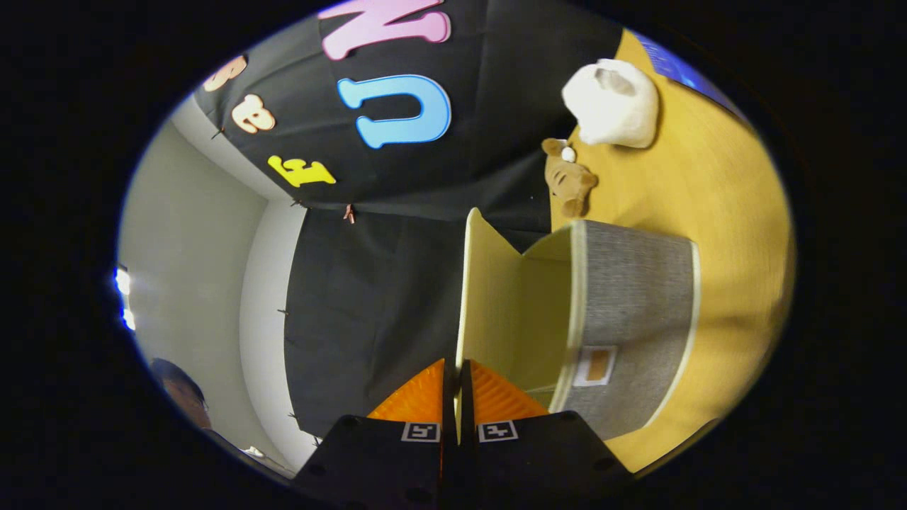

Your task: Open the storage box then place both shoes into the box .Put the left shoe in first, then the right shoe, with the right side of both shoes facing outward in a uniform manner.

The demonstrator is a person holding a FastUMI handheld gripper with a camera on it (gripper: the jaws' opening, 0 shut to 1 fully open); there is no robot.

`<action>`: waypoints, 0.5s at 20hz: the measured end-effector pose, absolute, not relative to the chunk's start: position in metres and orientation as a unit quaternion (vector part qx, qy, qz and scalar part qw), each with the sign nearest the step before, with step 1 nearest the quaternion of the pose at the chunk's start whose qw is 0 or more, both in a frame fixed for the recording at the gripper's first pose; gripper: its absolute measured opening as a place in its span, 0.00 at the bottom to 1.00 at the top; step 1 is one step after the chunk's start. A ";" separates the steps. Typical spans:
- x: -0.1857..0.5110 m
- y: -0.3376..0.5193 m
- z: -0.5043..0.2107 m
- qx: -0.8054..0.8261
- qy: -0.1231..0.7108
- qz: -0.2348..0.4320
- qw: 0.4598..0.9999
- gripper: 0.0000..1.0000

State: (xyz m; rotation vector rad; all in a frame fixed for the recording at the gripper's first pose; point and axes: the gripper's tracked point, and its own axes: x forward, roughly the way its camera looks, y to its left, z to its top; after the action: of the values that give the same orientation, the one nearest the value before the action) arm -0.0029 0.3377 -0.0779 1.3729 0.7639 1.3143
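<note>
The gripper [458,379] is pinched tight on the thin edge of the lid [489,297] of the storage box [631,319]. The lid stands swung open from the grey box, which sits on the yellow bench [716,191]. Beyond the box are a brown toy animal [569,180] and a white shoe [613,103].

No readable text. Storage box [631,319] carries a small label [596,365], blank-looking, too small to read. Gripper [457,397] fingers, closed on the box's lid [489,297], bear square coded markers, no words.
</note>
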 end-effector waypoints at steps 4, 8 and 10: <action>-0.006 0.369 -0.028 0.535 0.298 0.566 0.552 0.05; -0.021 0.420 0.012 0.490 0.290 0.592 0.571 0.05; -0.030 0.448 0.023 0.470 0.291 0.605 0.573 0.05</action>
State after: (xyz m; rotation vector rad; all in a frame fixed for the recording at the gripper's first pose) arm -0.0299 0.4484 0.0231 1.1010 0.6816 1.4193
